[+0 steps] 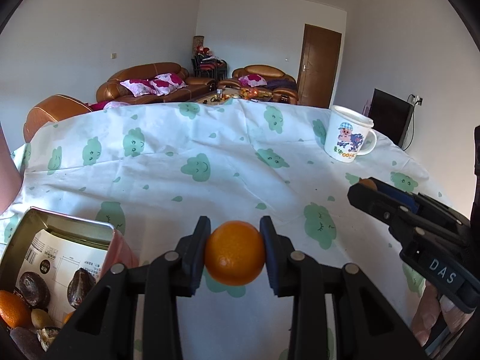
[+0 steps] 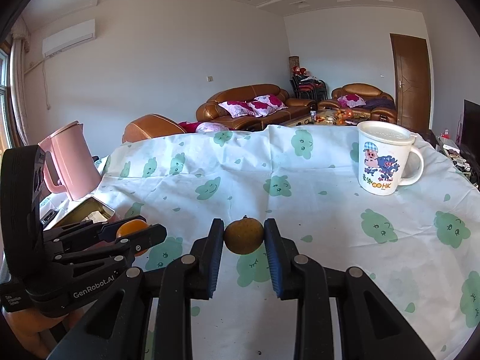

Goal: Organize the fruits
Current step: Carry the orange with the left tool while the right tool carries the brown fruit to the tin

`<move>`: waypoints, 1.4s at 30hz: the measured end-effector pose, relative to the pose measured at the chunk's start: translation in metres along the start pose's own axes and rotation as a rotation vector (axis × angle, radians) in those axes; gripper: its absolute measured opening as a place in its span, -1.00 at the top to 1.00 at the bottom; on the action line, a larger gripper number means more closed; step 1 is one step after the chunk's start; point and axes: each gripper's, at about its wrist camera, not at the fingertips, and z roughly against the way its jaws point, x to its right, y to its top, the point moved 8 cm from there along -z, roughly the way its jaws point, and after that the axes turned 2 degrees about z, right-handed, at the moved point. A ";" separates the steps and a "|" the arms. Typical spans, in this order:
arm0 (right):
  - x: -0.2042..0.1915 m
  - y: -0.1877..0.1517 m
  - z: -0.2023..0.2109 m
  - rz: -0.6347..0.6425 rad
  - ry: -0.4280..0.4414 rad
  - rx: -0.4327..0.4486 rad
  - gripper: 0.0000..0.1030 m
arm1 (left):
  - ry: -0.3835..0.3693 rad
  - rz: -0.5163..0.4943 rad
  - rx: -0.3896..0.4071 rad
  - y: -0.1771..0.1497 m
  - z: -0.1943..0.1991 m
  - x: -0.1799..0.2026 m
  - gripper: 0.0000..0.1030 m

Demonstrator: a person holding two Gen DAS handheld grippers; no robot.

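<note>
My left gripper [image 1: 234, 241] is shut on an orange [image 1: 234, 253] and holds it above the cloth, just right of an open tin box [image 1: 64, 228]. The box holds another orange [image 1: 12, 312], a kiwi [image 1: 42, 318] and dark round fruits. My right gripper [image 2: 243, 235] is shut on a small brown-green round fruit [image 2: 243, 235], held above the cloth. The right gripper also shows at the right of the left wrist view [image 1: 369, 189]. The left gripper shows at the left of the right wrist view [image 2: 141, 234], with its orange [image 2: 130, 228].
A table with a white cloth [image 1: 225, 156] printed with green clouds. A lidded cartoon mug [image 2: 382, 159] stands at the far right. A pink kettle [image 2: 70, 162] stands at the far left, behind the tin box [image 2: 87, 210]. Brown sofas stand beyond the table.
</note>
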 end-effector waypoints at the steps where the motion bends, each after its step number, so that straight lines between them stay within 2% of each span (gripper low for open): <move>1: -0.001 0.001 0.001 0.004 0.000 0.008 0.43 | 0.002 -0.003 0.011 0.000 0.003 0.000 0.31; 19: -0.012 0.007 0.023 0.063 0.001 0.125 0.43 | 0.041 -0.064 0.161 0.004 0.037 0.007 0.31; 27: -0.022 0.009 0.035 0.109 -0.006 0.181 0.43 | 0.041 -0.049 0.194 0.004 0.045 0.004 0.31; 42: -0.024 0.008 0.040 0.110 0.020 0.191 0.43 | 0.047 -0.050 0.230 0.001 0.058 0.002 0.31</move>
